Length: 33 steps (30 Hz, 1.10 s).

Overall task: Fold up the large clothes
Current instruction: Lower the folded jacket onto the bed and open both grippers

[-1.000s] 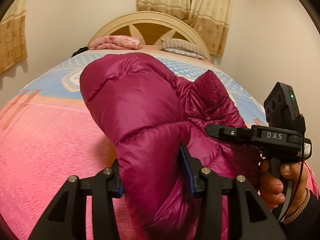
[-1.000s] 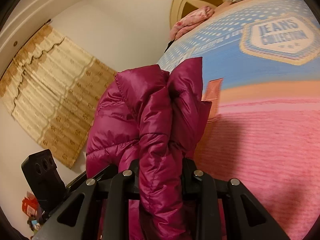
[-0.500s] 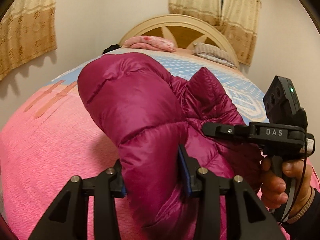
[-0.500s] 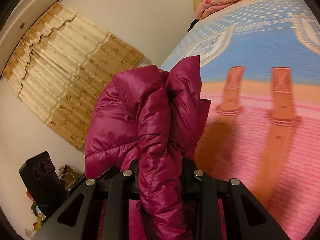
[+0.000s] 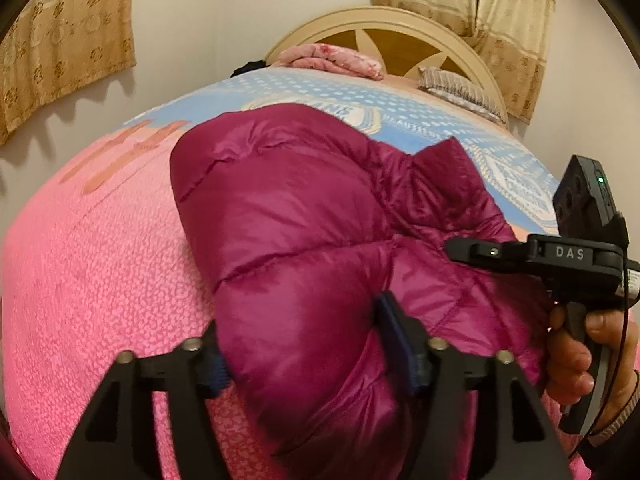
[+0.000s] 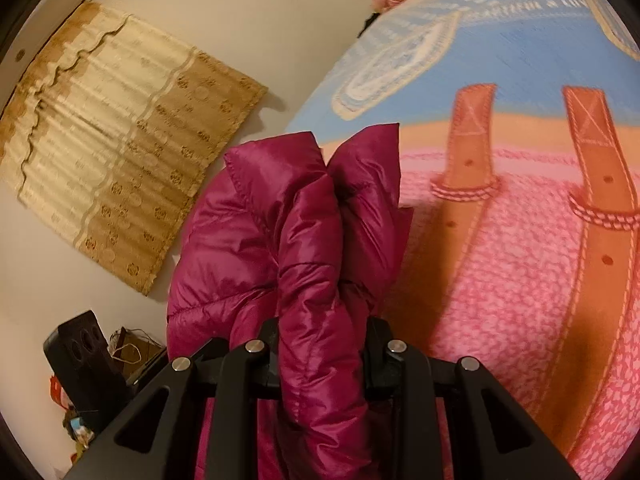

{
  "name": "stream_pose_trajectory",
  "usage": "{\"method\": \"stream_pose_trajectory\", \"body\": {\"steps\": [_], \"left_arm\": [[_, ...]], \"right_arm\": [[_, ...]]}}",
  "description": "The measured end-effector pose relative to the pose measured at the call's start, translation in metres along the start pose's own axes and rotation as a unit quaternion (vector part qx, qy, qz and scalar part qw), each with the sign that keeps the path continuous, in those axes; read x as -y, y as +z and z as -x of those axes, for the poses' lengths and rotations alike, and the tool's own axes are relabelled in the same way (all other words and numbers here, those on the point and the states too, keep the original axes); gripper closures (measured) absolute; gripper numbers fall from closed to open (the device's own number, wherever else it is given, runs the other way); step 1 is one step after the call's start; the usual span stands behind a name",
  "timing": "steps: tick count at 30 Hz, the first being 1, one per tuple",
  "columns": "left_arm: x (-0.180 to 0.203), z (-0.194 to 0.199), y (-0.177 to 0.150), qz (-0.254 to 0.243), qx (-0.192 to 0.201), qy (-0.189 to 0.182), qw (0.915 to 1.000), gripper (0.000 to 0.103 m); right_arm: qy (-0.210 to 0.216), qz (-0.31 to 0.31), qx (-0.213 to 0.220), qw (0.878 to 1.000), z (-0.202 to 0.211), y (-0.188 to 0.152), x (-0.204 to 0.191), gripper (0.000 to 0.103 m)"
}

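A magenta puffer jacket (image 5: 300, 208) is bunched up over the pink end of the bed (image 5: 100, 260). My left gripper (image 5: 304, 340) has a thick roll of it between its jaws, which are opening; the puffy fabric still fills the widened gap. At the right of this view a hand (image 5: 576, 360) holds my right gripper (image 5: 480, 250), its tip against the jacket's side. In the right wrist view my right gripper (image 6: 322, 332) is shut on a narrow fold of the jacket (image 6: 248, 248), which stands up in front of it above the bed (image 6: 520, 280).
A cream headboard (image 5: 384, 36), a folded pink blanket (image 5: 332, 58) and a striped pillow (image 5: 456, 88) sit at the bed's far end. Curtains (image 6: 112, 152) hang on the wall beside the bed. Small clutter (image 6: 68, 420) lies on the floor below them.
Both grippers carried the jacket sideways and lower over the pink bedspread. My left jaws have spread wider around the roll. The right grip looks the same.
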State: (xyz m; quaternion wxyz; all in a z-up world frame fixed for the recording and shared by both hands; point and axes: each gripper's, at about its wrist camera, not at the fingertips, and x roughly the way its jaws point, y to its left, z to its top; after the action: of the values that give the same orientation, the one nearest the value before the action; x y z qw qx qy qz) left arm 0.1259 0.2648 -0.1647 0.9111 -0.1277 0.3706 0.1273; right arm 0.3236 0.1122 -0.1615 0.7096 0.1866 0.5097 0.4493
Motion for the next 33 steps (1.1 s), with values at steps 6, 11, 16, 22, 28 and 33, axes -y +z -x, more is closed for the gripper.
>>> {"method": "stream_pose_trajectory", "body": {"steps": [6, 11, 16, 22, 28, 33], "left_arm": [[0.003, 0.006, -0.005, -0.016, -0.002, 0.015, 0.9998, 0.024], [-0.001, 0.015, -0.004, -0.022, 0.000, 0.032, 0.9993, 0.022], [-0.005, 0.036, -0.001, -0.022, 0.021, 0.049, 0.9983, 0.016], [0.010, 0.076, 0.002, -0.033, 0.072, 0.046, 0.9958, 0.005], [0.018, 0.117, 0.010, -0.039, 0.126, 0.041, 0.9903, 0.003], [0.026, 0.147, 0.014, -0.037, 0.167, 0.029, 0.9848, 0.000]], "right_arm": [[-0.001, -0.026, -0.005, 1.000, 0.000, -0.001, 0.015, 0.074], [-0.014, -0.027, 0.000, 1.000, 0.008, -0.002, 0.015, 0.068], [-0.044, -0.012, 0.029, 0.999, 0.036, -0.001, 0.005, 0.051], [-0.075, 0.025, 0.079, 0.994, 0.086, -0.010, -0.022, 0.040], [-0.106, 0.059, 0.123, 0.985, 0.126, -0.036, -0.053, 0.039], [-0.116, 0.076, 0.164, 0.977, 0.161, -0.056, -0.077, 0.039]]}}
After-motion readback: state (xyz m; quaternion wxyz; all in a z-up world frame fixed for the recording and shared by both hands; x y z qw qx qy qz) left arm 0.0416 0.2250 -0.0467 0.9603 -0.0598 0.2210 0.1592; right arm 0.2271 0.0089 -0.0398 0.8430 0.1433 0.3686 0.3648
